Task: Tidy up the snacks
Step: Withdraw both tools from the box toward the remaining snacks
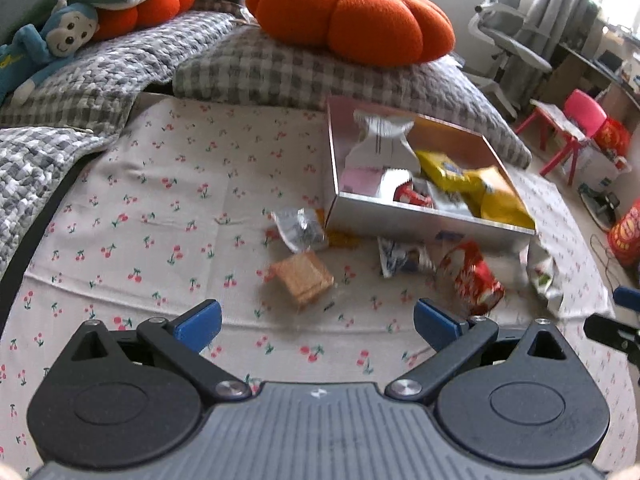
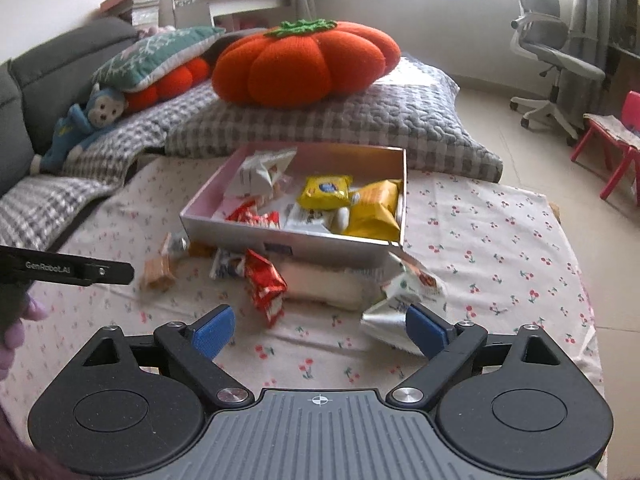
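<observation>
Left gripper [image 1: 316,322]: fingers wide apart, holding nothing, low in the frame above the cherry-print cloth [image 1: 160,208].
Right gripper [image 2: 318,328]: fingers wide apart, empty; its right finger just beside a white and silver packet [image 2: 404,300].
Box [image 2: 288,238]: centre of the right view, open on the cloth, holding yellow packets [image 2: 372,210], red wrappers and white packets.
Loose snacks: a red packet [image 2: 266,286], a brown cracker pack [image 1: 302,278] and a clear wrapper [image 1: 300,228] lie on the cloth just in front of the box.
Background: orange pumpkin cushion [image 1: 352,16] on the checked bedding, upper centre.
</observation>
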